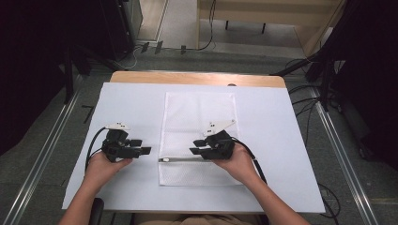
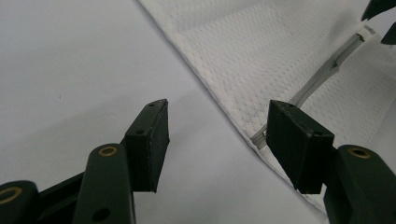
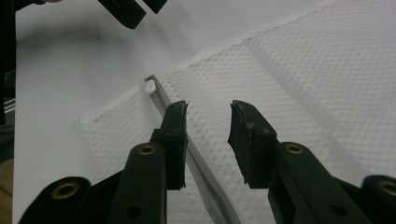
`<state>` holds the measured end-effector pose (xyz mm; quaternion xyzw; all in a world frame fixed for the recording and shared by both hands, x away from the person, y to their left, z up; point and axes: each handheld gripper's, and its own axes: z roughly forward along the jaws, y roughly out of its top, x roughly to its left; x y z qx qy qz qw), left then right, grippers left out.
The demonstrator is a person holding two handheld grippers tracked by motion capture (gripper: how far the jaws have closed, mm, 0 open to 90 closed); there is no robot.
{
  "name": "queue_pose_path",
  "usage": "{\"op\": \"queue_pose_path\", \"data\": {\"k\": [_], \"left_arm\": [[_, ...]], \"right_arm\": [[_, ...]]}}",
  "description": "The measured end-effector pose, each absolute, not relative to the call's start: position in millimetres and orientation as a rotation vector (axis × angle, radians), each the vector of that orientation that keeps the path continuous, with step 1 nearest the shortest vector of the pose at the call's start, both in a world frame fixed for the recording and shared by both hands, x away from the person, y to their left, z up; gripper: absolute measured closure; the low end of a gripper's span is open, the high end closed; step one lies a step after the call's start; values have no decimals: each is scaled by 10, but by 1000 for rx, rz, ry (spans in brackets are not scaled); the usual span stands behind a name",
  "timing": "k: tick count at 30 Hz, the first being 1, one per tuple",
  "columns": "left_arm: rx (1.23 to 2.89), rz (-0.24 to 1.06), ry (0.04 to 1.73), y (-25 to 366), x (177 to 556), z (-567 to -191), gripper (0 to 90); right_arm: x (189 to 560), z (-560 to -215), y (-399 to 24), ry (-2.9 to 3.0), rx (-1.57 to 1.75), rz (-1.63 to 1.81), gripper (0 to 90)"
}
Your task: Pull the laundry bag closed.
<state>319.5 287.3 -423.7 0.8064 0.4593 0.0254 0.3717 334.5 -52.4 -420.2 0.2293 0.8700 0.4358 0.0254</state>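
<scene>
A white mesh bag (image 1: 199, 122) lies flat on the white sheet, with a grey zipper (image 1: 180, 160) running across its near end. My left gripper (image 1: 143, 151) rests just left of the bag's edge, open. In the left gripper view, the gripper (image 2: 215, 121) spans bare sheet and the bag's corner, and the zipper (image 2: 322, 77) starts by its right jaw. My right gripper (image 1: 196, 151) hovers over the zipper with its jaws apart. In the right gripper view, the gripper (image 3: 208, 126) has only mesh in the gap. The zipper (image 3: 201, 163) passes under its left jaw toward a small white tab (image 3: 150, 86).
The white sheet (image 1: 277, 140) covers most of a wooden table (image 1: 197, 78). Dark stands and cables (image 1: 309, 103) flank the table on the floor. Both forearms come in from the near edge.
</scene>
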Motion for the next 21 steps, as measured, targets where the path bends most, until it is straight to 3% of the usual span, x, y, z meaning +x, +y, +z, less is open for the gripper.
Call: {"op": "queue_pose_path", "data": {"k": [21], "left_arm": [[2058, 49, 1180, 2888, 3265, -4237, 416]], "right_arm": [[3307, -4206, -49, 2732, 652, 1391, 719]]}}
